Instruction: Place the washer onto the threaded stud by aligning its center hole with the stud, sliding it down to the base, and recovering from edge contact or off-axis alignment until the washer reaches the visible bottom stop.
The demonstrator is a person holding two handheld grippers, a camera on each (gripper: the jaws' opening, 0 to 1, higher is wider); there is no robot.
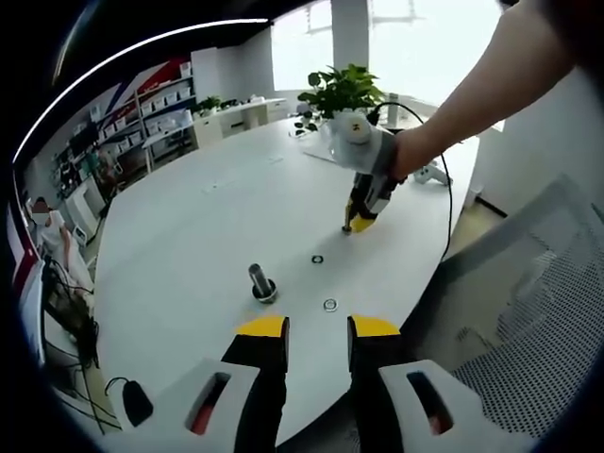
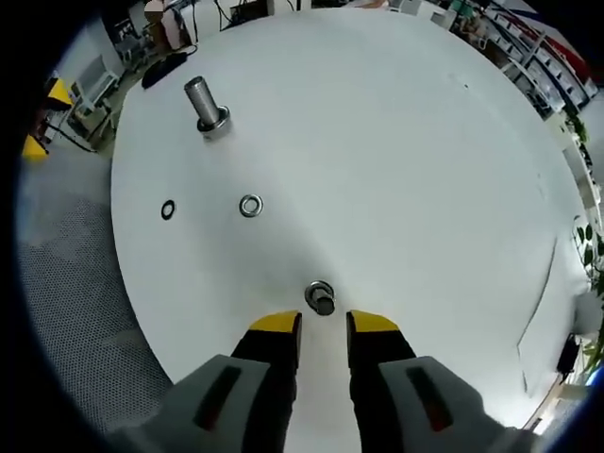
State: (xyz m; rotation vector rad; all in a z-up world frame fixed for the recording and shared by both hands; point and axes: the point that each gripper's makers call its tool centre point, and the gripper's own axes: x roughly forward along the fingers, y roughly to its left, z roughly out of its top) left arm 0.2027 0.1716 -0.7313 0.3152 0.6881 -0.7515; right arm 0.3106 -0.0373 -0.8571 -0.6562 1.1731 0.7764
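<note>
Metal washer [image 2: 250,206] flat on table [image 2: 406,160] — well apart from right gripper [image 2: 324,324], jaws spread, empty.

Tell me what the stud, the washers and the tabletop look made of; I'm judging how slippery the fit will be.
Stud: bare metal, probably steel, grey with a bright sheen on its side. Washers: also metal, thin silvery rings with a glint; the other one looks darker, so its finish is uncertain. Tabletop: smooth white matte surface, likely laminate or painted board, with soft reflections only.
</note>
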